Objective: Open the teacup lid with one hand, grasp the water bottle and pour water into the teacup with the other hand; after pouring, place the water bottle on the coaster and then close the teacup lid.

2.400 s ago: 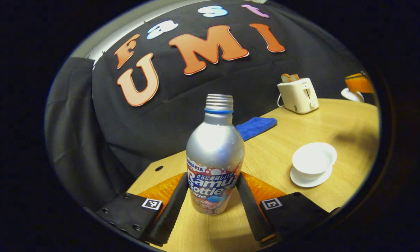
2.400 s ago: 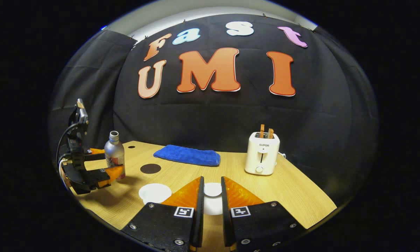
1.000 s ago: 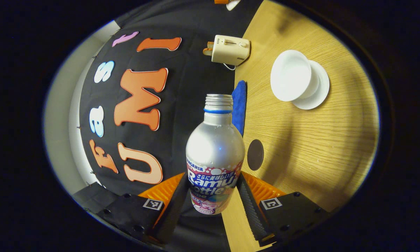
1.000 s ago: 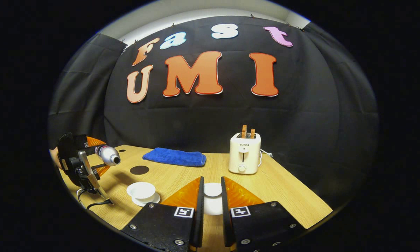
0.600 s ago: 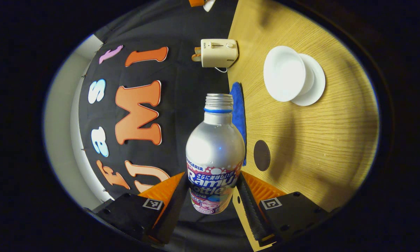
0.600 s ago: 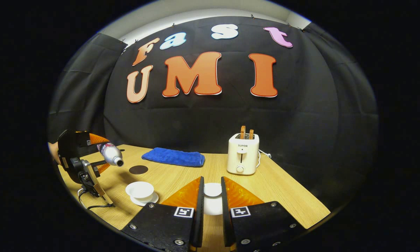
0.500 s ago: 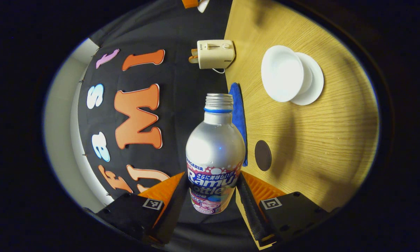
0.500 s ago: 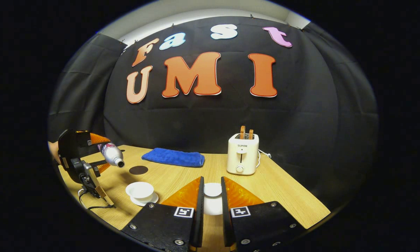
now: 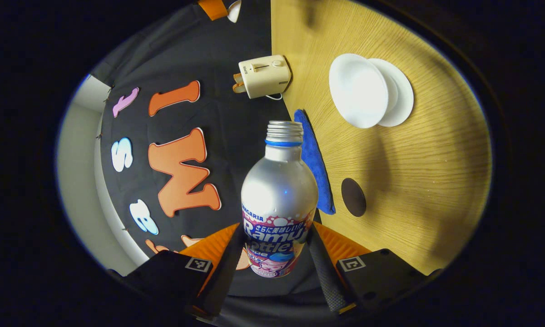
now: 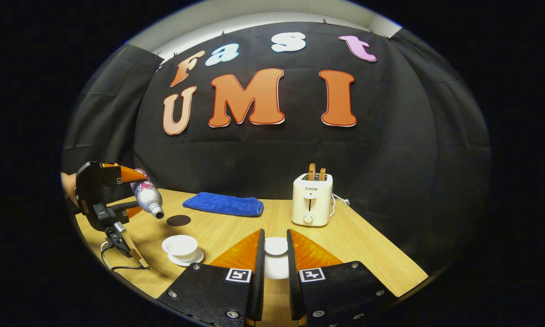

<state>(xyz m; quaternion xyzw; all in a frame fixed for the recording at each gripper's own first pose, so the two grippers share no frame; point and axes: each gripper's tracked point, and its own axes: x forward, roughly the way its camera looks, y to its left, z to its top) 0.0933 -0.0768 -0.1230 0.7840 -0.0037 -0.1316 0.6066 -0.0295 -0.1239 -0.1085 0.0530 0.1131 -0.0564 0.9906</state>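
Right now my left hand-held gripper (image 9: pixel 272 254) clamps the water bottle (image 9: pixel 278 200) by its label with both fingers, and in the right gripper view the bottle (image 10: pixel 147 194) is tipped mouth-down above the open teacup (image 10: pixel 180 245), which sits on its saucer (image 10: pixel 186 260) near the counter's (image 10: pixel 354 245) left edge. My right hand-held gripper (image 10: pixel 275 259) is pinched on the white lid (image 10: pixel 276 246), held over the front of the counter. Beyond the cup lie the dark round coaster (image 10: pixel 178 220), a blue cloth (image 10: pixel 222 204) and a toaster (image 10: pixel 311 200) along the back edge.
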